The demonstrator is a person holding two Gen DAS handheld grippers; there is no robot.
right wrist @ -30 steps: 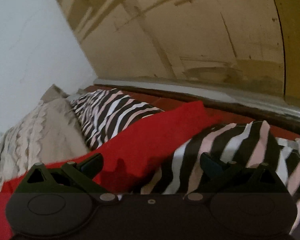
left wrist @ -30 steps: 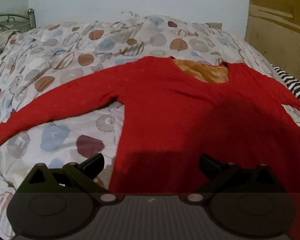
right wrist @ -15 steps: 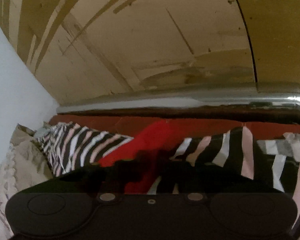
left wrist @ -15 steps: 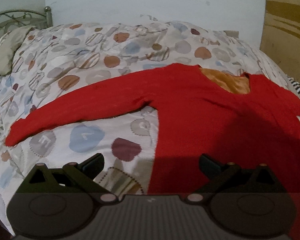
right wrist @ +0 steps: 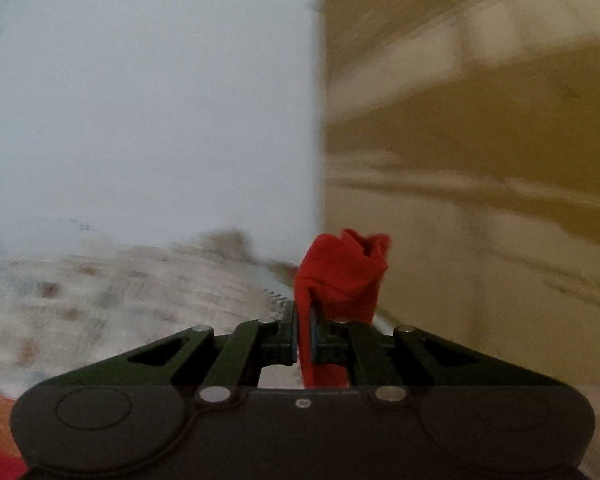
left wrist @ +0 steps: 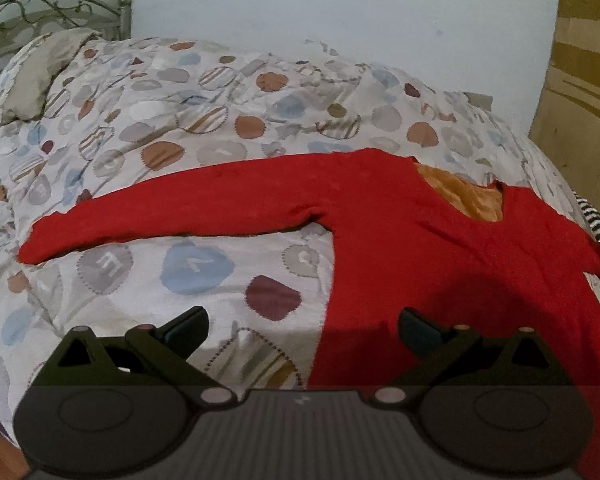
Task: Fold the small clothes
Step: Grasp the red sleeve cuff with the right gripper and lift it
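A red long-sleeved top (left wrist: 440,248) with an orange lining at the neck lies flat on the patterned bedspread (left wrist: 204,120). Its left sleeve (left wrist: 172,212) stretches out to the left. My left gripper (left wrist: 302,326) is open and empty, hovering above the top's lower left edge. My right gripper (right wrist: 303,338) is shut on the bunched red cuff of the right sleeve (right wrist: 342,276) and holds it up in the air. The right wrist view is blurred.
A white wall (left wrist: 340,20) runs behind the bed, with a tan wooden panel (left wrist: 584,80) at the right. A metal bed frame (left wrist: 40,12) and a pillow (left wrist: 40,76) are at far left. A striped black-and-white cloth (left wrist: 596,220) lies by the right sleeve.
My right gripper closed on the red sleeve end and lifted it off the striped cloth, swinging toward the wall. My left gripper shifted left, so the top sits further right in its view.
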